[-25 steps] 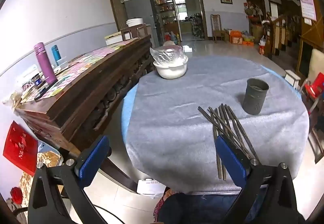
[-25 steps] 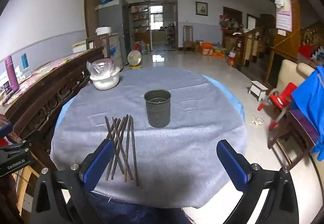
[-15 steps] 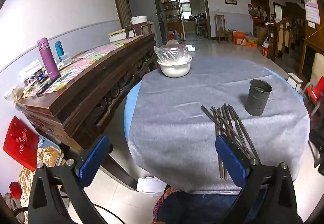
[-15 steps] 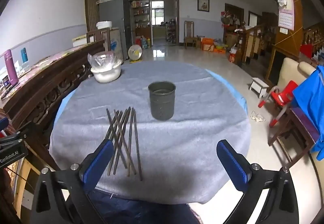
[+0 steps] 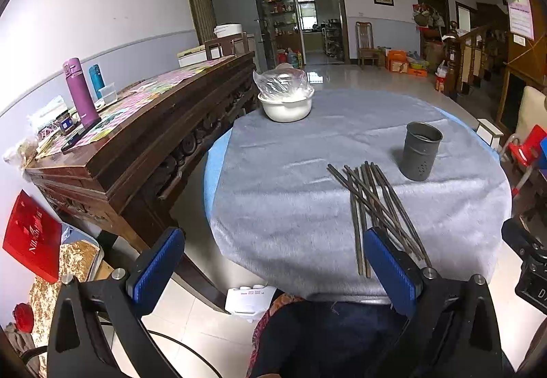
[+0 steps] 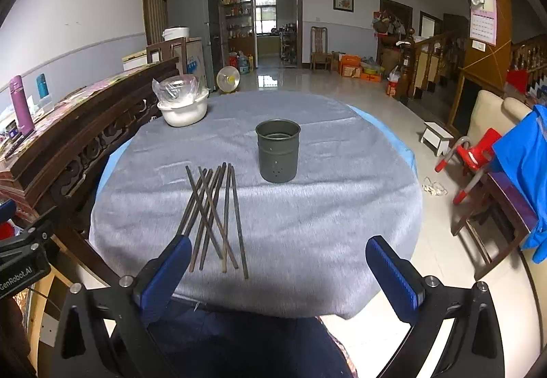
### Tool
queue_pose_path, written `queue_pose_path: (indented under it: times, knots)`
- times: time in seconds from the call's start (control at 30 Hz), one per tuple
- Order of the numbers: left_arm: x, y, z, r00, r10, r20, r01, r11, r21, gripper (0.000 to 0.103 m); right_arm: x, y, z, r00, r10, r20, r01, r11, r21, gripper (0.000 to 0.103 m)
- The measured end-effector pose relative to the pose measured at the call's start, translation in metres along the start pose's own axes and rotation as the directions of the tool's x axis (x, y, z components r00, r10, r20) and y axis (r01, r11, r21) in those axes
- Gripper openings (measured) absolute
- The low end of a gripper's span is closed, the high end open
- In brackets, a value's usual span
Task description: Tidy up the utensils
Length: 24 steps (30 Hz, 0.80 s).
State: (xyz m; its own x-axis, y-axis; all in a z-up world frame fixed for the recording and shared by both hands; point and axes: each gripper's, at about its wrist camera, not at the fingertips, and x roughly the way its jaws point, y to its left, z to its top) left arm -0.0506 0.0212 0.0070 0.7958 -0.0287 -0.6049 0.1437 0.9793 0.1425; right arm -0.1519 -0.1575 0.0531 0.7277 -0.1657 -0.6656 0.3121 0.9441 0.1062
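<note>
Both the left gripper [image 5: 273, 261] and right gripper [image 6: 278, 270] gape fully wide and empty near the grey round table [image 6: 307, 224], where loose chopsticks [image 6: 215, 213] lie at seven o'clock from the upright metal holder [image 6: 277, 155].

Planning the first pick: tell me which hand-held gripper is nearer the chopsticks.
Left, narrowly. The chopsticks reach its right finger. In the right view the chopsticks reach its left finger.
</note>
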Motion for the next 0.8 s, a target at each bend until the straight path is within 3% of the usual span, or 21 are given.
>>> queue_pose_path:
  times: [0.4,0.8]
  knots:
    - [-0.014,-0.007,-0.006,0.999,-0.020,0.034,0.019,0.999,0.029,0.103,-0.014,-0.006,-0.009,1.000,-0.013,0.007,0.013,1.000,0.012,0.103]
    - [-0.005,-0.010,-0.011,1.000,-0.021,-0.005,0.021,0.999,0.032,0.103,-0.010,0.001,-0.012,1.000,0.004,-0.005,-0.004,1.000,-0.018,0.103]
